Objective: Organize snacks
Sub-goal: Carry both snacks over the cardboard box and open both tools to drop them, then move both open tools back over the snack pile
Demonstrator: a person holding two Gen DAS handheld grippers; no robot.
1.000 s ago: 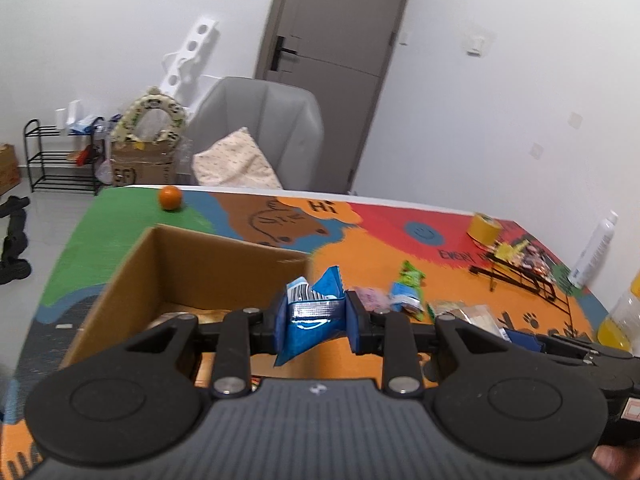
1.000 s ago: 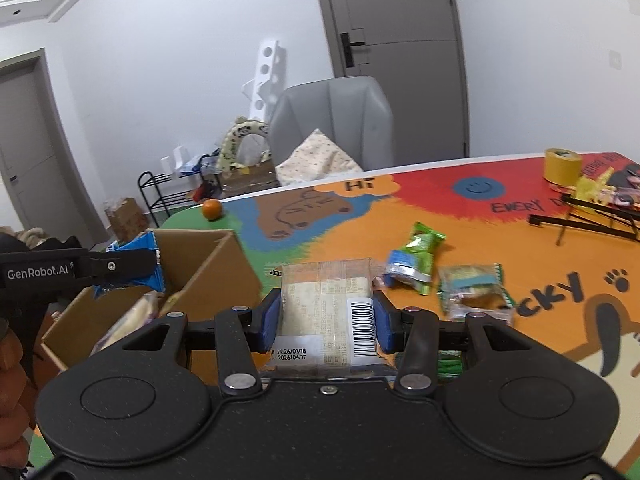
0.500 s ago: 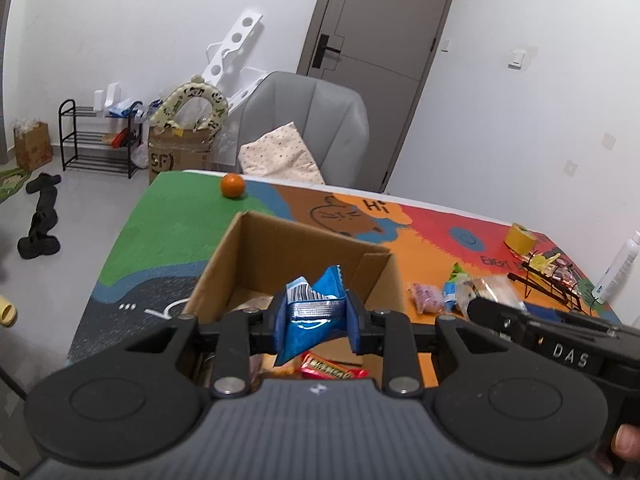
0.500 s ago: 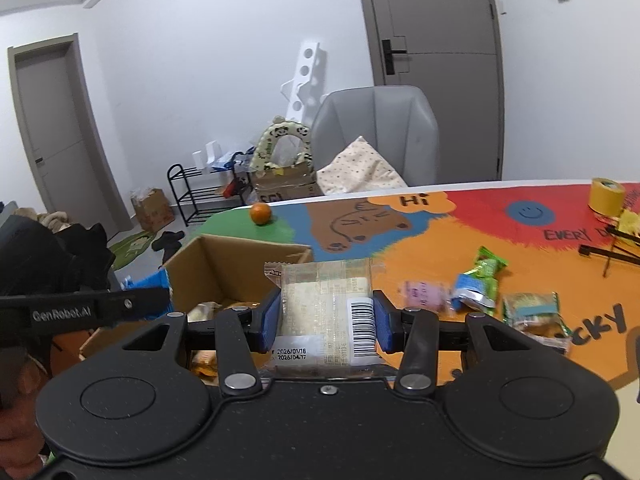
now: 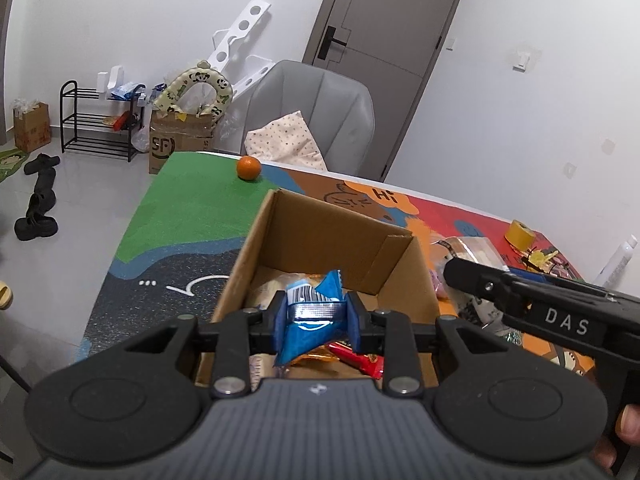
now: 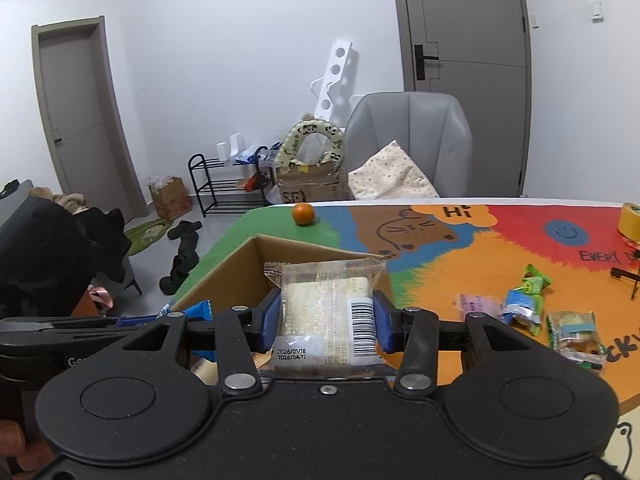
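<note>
On my left camera the left gripper [image 5: 316, 322] has its fingers [image 5: 281, 326] pinching a blue snack packet [image 5: 310, 322]; the packet hangs over the open cardboard box [image 5: 332, 236], which sits on the colourful worktop [image 5: 188, 208]; down inside the box I see a red wrapper [image 5: 360, 360] and some pale packets, though I cannot tell what they are. To the right in that view the right gripper [image 5: 460, 268] comes in from the side with its clear packet [image 5: 470, 248] near the box's right wall; whether it is over the opening I cannot tell.

On my right camera the right gripper's fingers [image 6: 269, 320] are pinching that clear packet, a pale block of cake or bread with a barcode label; it hangs at the box's near right corner. The left gripper shows at the left edge with the blue packet's tip poking out.

An orange [image 6: 303, 213] sits on the green patch of the worktop beyond the box; well to the right lie loose snacks: a pink packet [image 6: 474, 304], a green-and-blue packet [image 6: 524, 304] and a clear green-edged packet [image 6: 574, 334], close together; a roll of yellow tape [image 6: 630, 220] stands at the far right.
</note>
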